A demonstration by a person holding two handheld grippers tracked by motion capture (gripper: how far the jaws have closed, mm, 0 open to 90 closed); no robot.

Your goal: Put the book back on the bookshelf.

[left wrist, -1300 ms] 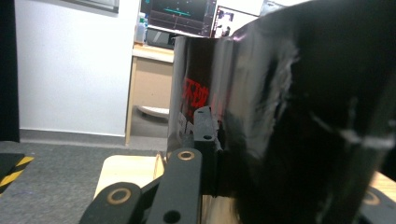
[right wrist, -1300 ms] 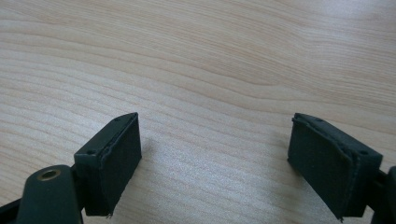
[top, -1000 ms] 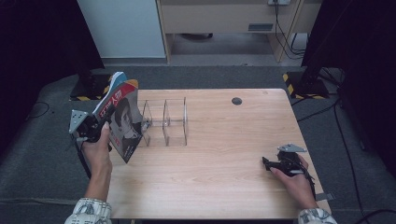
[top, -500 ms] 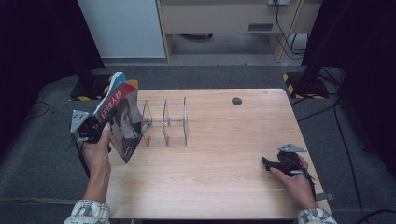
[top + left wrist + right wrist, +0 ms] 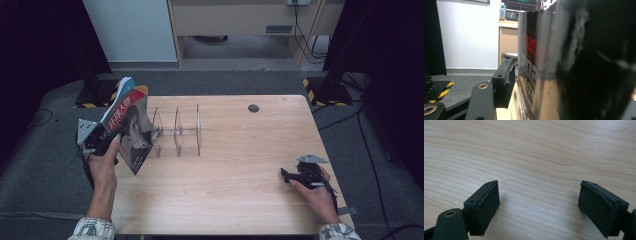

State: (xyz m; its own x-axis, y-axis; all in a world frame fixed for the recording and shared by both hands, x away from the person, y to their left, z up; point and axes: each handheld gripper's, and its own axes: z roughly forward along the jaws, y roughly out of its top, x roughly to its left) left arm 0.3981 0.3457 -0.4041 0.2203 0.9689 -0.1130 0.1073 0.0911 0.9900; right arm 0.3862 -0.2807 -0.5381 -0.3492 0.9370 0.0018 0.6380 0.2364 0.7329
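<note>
A light wooden table [image 5: 240, 190] is standing on grey carpet [image 5: 45, 170]. A small dark round spot [image 5: 253, 108] is sitting on the tabletop near its far edge. Beyond the table, a pale cabinet [image 5: 235, 20] is standing against the back, with cables [image 5: 305, 35] hanging beside it. Yellow-and-black striped feet [image 5: 320, 90] are resting on the floor by a dark stand.

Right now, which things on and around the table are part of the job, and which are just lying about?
In the job: magazine, clear divider rack, left tongs, whose jaws have just been opening around the magazine.

Lying about: right tongs resting open on the table, black round cap.
</note>
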